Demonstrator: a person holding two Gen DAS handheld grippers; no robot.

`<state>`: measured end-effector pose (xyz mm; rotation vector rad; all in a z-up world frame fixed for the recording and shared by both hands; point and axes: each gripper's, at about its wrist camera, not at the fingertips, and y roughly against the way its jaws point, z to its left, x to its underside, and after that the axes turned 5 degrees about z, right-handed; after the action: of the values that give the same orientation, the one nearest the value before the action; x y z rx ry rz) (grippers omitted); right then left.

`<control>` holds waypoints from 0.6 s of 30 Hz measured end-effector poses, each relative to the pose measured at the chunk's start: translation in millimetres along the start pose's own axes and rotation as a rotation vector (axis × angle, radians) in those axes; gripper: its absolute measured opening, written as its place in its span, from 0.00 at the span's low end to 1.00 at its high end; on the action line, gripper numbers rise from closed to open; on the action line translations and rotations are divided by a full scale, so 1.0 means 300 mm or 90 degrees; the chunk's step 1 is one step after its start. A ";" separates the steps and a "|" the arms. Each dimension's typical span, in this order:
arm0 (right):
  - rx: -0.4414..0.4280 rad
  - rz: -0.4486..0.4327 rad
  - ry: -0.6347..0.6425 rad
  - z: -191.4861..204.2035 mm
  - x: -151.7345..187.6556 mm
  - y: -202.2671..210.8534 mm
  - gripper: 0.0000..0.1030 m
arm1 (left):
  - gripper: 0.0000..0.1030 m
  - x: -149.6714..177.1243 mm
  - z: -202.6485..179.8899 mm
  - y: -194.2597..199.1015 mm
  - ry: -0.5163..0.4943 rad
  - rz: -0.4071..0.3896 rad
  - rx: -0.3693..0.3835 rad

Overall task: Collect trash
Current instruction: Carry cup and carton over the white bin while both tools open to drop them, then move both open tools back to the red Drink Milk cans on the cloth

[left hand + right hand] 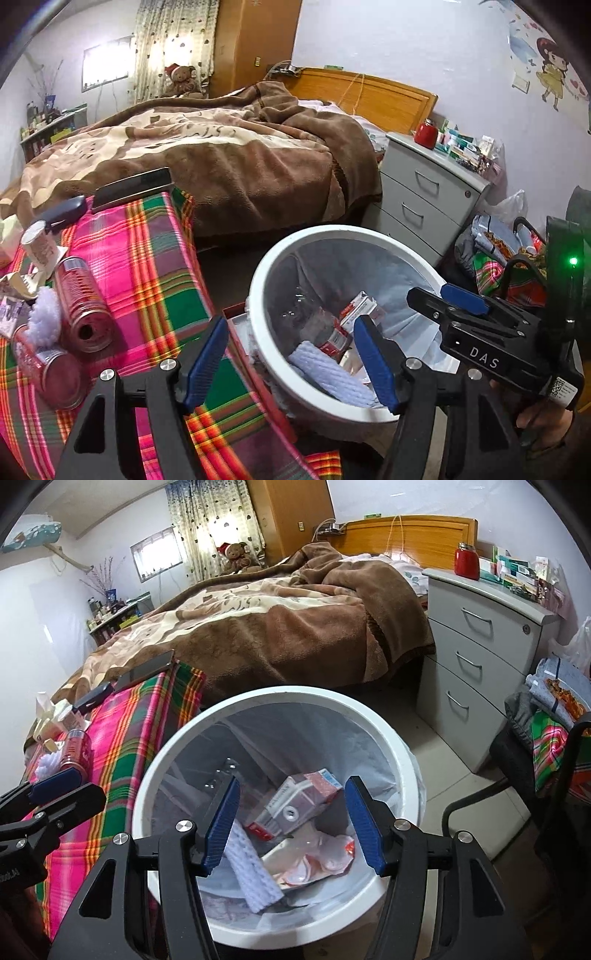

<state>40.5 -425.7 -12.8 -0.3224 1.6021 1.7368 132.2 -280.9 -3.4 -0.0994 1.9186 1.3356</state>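
A white trash bin (388,738) stands off the desk's (155,258) right edge, holding a red-and-white carton (295,805). Both the left hand-held gripper (291,363) and right hand-held gripper (291,825), marked "DAS", hang released, empty.

White lined bin (177,746) holding carton (291,801), red cans (83,302) on cloth

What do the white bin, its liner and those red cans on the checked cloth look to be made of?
The bin looks like smooth, slightly glossy moulded plastic, with a thick even rim. Its liner seems to be thin translucent plastic film: it wrinkles and lets light through. The red cans look like metal, with shiny silvery rims and ringed ends, though the red part may be a printed label.
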 end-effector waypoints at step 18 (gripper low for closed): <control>-0.046 -0.036 0.051 0.185 0.007 0.041 0.59 | 0.68 0.081 0.198 0.173 0.060 -0.034 -0.058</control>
<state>47.1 -372.3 5.7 -0.4732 1.5735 1.7608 123.6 -200.4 12.6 -0.2614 1.9187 1.4052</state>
